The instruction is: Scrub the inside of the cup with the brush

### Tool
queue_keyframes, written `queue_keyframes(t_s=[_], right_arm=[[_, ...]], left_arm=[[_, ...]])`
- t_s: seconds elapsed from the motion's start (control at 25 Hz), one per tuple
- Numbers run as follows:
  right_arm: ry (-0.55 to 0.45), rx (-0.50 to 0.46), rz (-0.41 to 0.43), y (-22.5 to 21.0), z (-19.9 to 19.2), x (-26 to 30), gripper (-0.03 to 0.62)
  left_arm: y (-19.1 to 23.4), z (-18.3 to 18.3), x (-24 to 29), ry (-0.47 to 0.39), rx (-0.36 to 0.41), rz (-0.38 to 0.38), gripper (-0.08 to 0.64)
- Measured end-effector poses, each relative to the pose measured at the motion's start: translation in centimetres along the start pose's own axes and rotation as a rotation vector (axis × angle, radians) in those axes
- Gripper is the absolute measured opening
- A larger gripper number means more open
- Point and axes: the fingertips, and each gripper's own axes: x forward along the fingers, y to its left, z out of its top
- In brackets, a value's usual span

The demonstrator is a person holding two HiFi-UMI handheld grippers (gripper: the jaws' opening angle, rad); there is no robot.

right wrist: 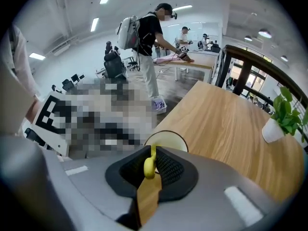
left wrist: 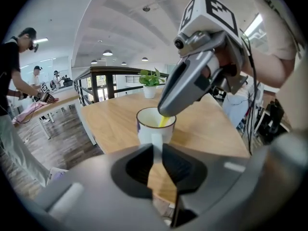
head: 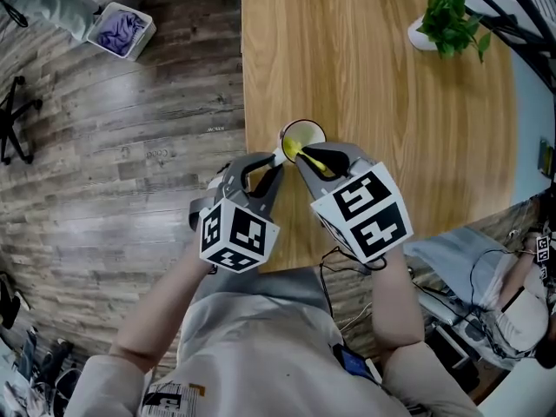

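While the cup [head: 302, 135] stands upright at the near-left edge of the counter [head: 382, 85], the brush [head: 311, 157] is already dipped into it.

Left hand-held gripper [left wrist: 158, 150]: clenched on the cup's white handle, which is seen pinched between the pads in the left gripper view.

Right hand-held gripper [right wrist: 150, 161]: clamped on the yellow brush handle and pointed steeply down at the cup mouth just beyond its jaws. The working end of the brush is below the rim. Bristles are not made out, and contact with wall or bottom cannot be told.

Status, as judged:
- Done: both items grasped, brush inserted, scrub stage reached.
- Unknown: how much of the inside has been covered. No foam, water or dirt is seen.
- Left: strokes round the inner wall and down to the bottom, then the brush is to be withdrawn and set down and the cup released.

Risk: the cup is close to the counter edge, so a firm handle grip is needed while side loads are applied by the brush. The potted plant [head: 447, 20] at the far right is well apart from the work.
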Motion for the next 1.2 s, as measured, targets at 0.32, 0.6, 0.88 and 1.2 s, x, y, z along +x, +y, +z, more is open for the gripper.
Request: queue_keyframes(t_s=[0.32,0.6,0.88,1.2], right_arm=[[-0.228,0.019,-0.097,-2.2,3.2,-1.3,0.033],[-0.115,-0.048,-0.196,-3.2,0.7,-2.4,0.035],[0.03,-0.035,-0.048,-0.1,-1.0,-1.9,0.035],[-0.191,-0.012,-0.062,-0.6,3.7,-1.5,0.032]], left_arm=[[0.0,0.1,0.0,-0.002,-0.004,-0.003,0.054],[0.2,0.0,-0.2,0.005,-0.009,0.001,0.054],[0.2,-0.1,-0.1,0.02,0.002,0.003,0.054],[0.1,-0.4,-0.3,0.025,0.018,0.008,0.052]])
